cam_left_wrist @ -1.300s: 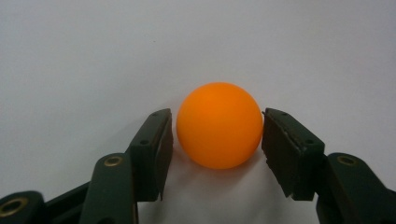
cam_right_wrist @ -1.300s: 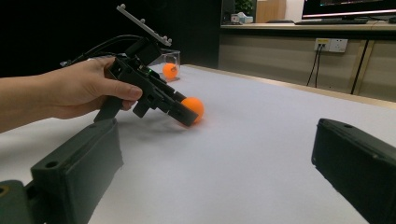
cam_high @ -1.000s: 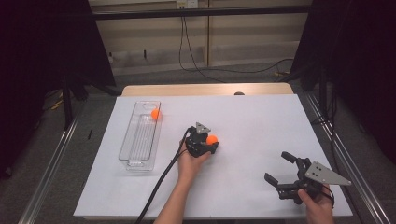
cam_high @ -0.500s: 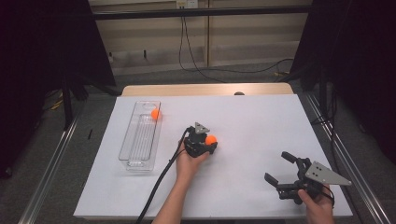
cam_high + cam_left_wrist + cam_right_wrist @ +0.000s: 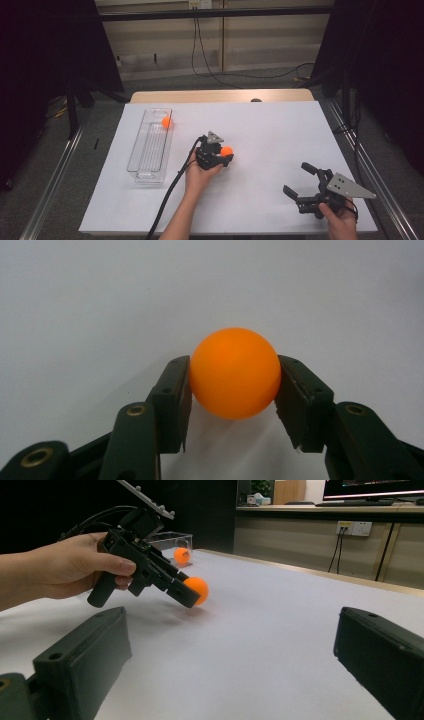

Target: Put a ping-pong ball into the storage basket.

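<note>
- White sheeting covers your table (image 5: 280, 130), with a wooden edge showing at its far side and dark curtains to both sides of the room.
- Your left gripper (image 5: 223, 156) pinches an orange ping-pong ball (image 5: 227, 150) near the middle of the high view; the left gripper view shows both jaws pressed against the ball's (image 5: 235, 372) sides, just over the white surface.
- Keep that squeeze light and even: the ball is smooth and round, so I judge it could pop forward out of the jaws if you clamp harder or tilt sharply.
- Carry it level toward the clear plastic tray (image 5: 150, 165) at the left of the high view, where a second orange ball (image 5: 166, 122) already rests at the far end.
- Lower the ball inside the tray's walls before you let go, so it cannot bounce out.
- Your right gripper (image 5: 301, 182) rests at the lower right of the high view with its jaws spread wide and nothing between them; leave it there, well apart from the work.
- Cables hang down the back wall, and grey carpet surrounds the table.
</note>
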### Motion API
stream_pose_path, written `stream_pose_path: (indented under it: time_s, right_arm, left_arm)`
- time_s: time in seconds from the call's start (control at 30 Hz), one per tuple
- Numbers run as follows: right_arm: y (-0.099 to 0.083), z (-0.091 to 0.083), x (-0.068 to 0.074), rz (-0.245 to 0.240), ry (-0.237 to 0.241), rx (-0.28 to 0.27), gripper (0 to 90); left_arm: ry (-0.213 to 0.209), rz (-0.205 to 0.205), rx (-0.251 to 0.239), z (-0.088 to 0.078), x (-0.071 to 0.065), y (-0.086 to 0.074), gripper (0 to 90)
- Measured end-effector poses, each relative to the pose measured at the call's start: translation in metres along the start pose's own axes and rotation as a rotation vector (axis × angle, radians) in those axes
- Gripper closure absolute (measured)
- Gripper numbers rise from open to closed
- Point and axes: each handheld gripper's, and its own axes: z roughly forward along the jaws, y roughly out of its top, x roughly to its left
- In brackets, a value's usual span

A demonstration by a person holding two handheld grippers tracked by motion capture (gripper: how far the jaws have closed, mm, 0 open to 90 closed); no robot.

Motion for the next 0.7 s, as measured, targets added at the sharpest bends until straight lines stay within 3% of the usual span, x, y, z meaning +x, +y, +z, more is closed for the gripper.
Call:
stream_pose_path:
  time_s: [0.33, 0.7]
  right_arm:
    - [0.000, 0.000, 0.000, -0.002, 0.000, 0.000, 1.1]
    - [0.000, 0.000, 0.000, -0.002, -0.002, -0.001, 1.1]
  left_arm:
    - [-0.010, 0.018, 0.003, -0.012, -0.003, 0.002, 50.8]
    - [-0.021, 0.010, 0.004, -0.021, -0.005, 0.004, 50.8]
